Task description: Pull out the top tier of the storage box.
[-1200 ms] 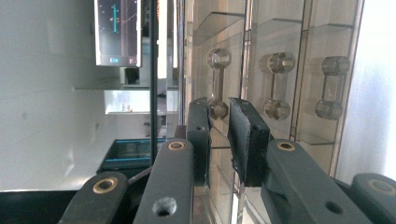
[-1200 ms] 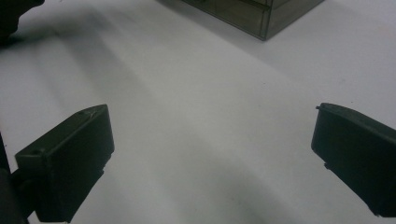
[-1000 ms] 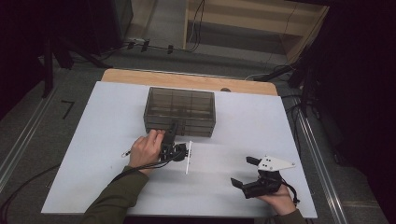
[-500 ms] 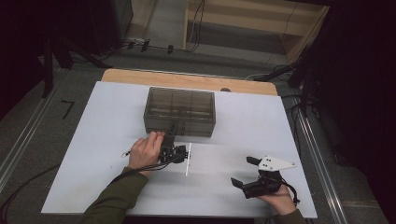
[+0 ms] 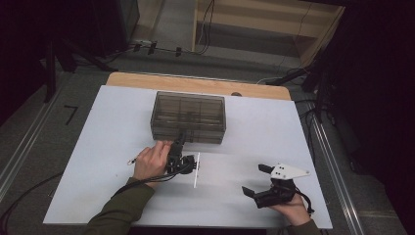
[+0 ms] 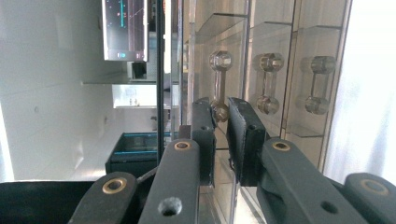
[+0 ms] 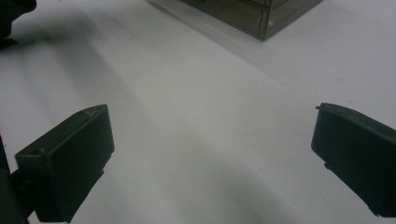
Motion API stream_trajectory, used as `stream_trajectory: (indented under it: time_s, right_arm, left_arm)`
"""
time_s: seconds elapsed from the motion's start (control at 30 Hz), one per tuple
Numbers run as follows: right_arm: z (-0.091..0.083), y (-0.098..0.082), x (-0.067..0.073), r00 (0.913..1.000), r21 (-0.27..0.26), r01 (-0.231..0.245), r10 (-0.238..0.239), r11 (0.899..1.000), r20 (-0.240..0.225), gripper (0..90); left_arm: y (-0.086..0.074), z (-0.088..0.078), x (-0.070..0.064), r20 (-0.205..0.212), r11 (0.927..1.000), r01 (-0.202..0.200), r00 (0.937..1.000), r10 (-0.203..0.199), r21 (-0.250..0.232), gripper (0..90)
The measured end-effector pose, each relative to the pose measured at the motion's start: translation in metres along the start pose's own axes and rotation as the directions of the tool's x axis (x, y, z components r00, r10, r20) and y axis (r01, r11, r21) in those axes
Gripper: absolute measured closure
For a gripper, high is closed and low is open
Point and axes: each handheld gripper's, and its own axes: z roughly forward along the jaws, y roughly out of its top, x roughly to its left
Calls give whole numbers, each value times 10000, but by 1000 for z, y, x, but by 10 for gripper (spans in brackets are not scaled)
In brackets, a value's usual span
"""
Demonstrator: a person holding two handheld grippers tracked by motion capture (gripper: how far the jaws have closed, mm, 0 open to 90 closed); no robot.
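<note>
Here your left gripper (image 6: 220, 126) had its fingers (image 6: 204, 135) clamped on a clear drawer handle (image 6: 219, 84) of the smoky drawer box (image 5: 189, 116), mid-table, its long side running across. Box contents stayed unreadable. Your right gripper (image 5: 258, 180) rested apart, fingers wide.

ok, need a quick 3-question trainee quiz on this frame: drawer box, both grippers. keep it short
1. True or false: the right gripper holds a drawer handle.
2. What is between the left gripper's pads?
A. a cable
B. a clear drawer handle
C. nothing
3. Fill in: the smoky clear drawer box stands on the ____ table sheet.

Key
1. False: its jaws stand wide apart over bare table.
2. B: the pads are closed on the lower knob of the leftmost handle in the left gripper view.
3. white
</note>
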Motion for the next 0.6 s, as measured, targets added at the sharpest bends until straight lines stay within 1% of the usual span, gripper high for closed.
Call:
stream_trajectory:
  time_s: [0.6]
  right_arm:
    - [0,0,0,10000,-8,-20,20,10000,5,0]
  left_arm:
    - [1,-13,-1,131,9999,32,9999,-31,-103,811]
